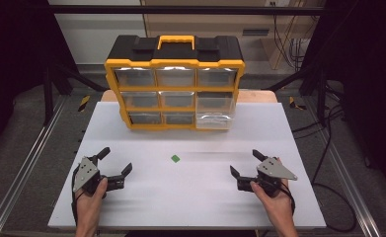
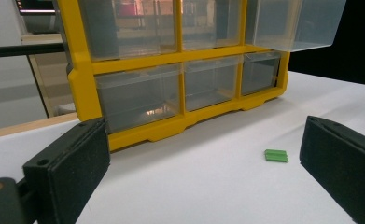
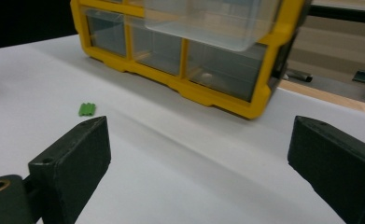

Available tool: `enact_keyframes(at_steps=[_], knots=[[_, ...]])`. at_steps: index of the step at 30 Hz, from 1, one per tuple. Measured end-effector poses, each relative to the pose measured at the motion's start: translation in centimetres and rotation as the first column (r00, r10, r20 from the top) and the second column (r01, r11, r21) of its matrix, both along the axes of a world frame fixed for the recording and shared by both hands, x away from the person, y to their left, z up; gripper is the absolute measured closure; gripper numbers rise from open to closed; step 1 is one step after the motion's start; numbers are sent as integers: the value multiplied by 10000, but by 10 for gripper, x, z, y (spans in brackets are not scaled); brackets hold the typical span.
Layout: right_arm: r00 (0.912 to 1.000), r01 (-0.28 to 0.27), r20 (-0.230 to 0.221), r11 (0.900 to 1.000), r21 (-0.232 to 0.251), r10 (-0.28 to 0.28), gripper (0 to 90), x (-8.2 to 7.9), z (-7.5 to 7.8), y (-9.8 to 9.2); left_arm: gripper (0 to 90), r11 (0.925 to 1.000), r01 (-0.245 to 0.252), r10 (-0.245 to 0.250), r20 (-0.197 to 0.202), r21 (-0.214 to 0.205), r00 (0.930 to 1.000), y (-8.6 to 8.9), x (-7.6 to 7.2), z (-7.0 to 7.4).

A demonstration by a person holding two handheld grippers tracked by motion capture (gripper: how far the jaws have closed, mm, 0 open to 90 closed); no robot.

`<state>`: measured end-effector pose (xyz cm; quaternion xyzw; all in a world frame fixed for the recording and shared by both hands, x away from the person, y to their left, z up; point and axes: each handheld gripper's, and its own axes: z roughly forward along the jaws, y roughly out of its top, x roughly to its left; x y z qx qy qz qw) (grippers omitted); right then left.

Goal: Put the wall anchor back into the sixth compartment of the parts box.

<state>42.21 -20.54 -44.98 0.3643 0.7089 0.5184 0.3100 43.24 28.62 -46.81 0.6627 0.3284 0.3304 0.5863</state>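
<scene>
A small green ridged piece (image 1: 175, 158) lies flat on the white table (image 1: 190, 197), midway between both hands; it also shows in the left gripper view as the green piece (image 2: 276, 155) and in the right gripper view as the green piece (image 3: 87, 108). My left gripper (image 1: 115, 161) rests near the front left, open and holding nothing, its jaws wide apart. My right gripper (image 1: 246, 162) rests at the front right, also open and holding nothing. A yellow-and-black drawer cabinet (image 1: 174, 81) stands at the back. Its clear middle-right drawer (image 1: 215, 112) is pulled out.
The cabinet holds several clear drawers, the others pushed in; the pulled-out drawer (image 2: 296, 23) overhangs the table. A wooden strip (image 1: 257, 95) runs behind the white table. Metal rails (image 1: 27, 163) and cables (image 1: 328, 163) lie beside the table on the floor.
</scene>
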Motion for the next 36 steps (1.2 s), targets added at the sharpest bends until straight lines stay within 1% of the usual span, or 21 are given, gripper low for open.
enact_keyframes(at_steps=[2, 3, 4, 5, 6, 7, 9, 10, 11, 12, 13, 14, 18, 19, 20, 23, 24, 28, 30, 33, 36], knots=[[9996, -221, -182, 9995, -243, 217, 50, 3, 7, 12, 14, 10000, 8, -9, -23, -70, 10000, 0, 1, 0], [9996, -221, -182, 9995, -243, 217, 50, 3, 7, 12, 14, 10000, 8, -9, -23, -70, 10000, 0, 1, 0], [9992, -304, -260, 9989, -358, 295, 49, 5, 9, 17, 14, 10000, 23, -23, -42, 12, 10000, 1, 1, 0], [9982, -461, -417, 9969, -643, 435, 52, 8, 13, 26, 14, 10000, 2, -2, -21, 17, 10000, 1, 1, 0], [9960, -679, -635, 9932, -942, 621, 63, 13, 18, 38, 14, 10000, -4, 4, -4, -84, 10000, 3, 1, 0], [9949, -766, -734, 9916, -1047, 691, 63, 15, 20, 42, 15, 10000, -4, 4, -4, -84, 10000, 3, 1, 0], [9902, -1042, -1042, 9892, -1029, 934, 65, 21, 22, 51, 14, 9998, -60, 60, -6, -188, 10000, 5, 2, 0], [9877, -1134, -1204, 9873, -1116, 999, 67, 24, 23, 56, 15, 9997, -75, 75, -8, -220, 10000, 6, 2, 0], [9877, -1134, -1204, 9873, -1116, 999, 67, 24, 23, 56, 15, 9997, -75, 75, -8, -220, 10000, 6, 2, 0], [9830, -1326, -1444, 9824, -1317, 1133, 69, 28, 25, 66, 15, 9997, -88, 88, -12, -249, 10000, 7, 3, 0], [9830, -1326, -1444, 9824, -1317, 1133, 69, 28, 25, 66, 14, 9997, -88, 88, -12, -249, 10000, 7, 3, 0], [9758, -1590, -1744, 9755, -1518, 1319, 70, 32, 25, 78, 15, 9996, -97, 96, -16, -281, 10000, 8, 4, 0], [9646, -1959, -2119, 9644, -1776, 1569, 82, 39, 26, 97, 15, 9995, -76, 75, -18, -308, 10000, 8, 4, 0], [9646, -1959, -2119, 9644, -1776, 1569, 82, 39, 26, 97, 15, 9995, -76, 75, -18, -308, 10000, 8, 4, 0], [9592, -2081, -2304, 9611, -1817, 1641, 105, 43, 27, 107, 15, 9996, -61, 61, 3, -292, 10000, 7, 4, 0], [9511, -2226, -2567, 9571, -1853, 1715, 111, 49, 24, 117, 15, 9997, -17, 17, -1, -253, 10000, 6, 4, 0], [9465, -2297, -2715, 9551, -1869, 1745, 116, 51, 23, 122, 15, 9997, -17, 17, -1, -253, 10000, 6, 4, 0], [9366, -2388, -3031, 9532, -1854, 1756, 135, 57, 19, 133, 15, 9997, 31, -31, -3, -237, 10000, 4, 5, 0], [9337, -2415, -3127, 9516, -1899, 1745, 144, 59, 17, 138, 15, 9997, 43, -43, 0, -238, 10000, 4, 5, 0], [9301, -2406, -3235, 9541, -1784, 1741, 200, 63, 16, 144, 15, 9998, 99, -100, -1, -192, 10000, 2, 5, 1], [9309, -2270, -3303, 9555, -1883, 1560, 254, 68, 14, 149, 15, 9998, 116, -116, -2, -155, 9999, 1, 5, 1]])
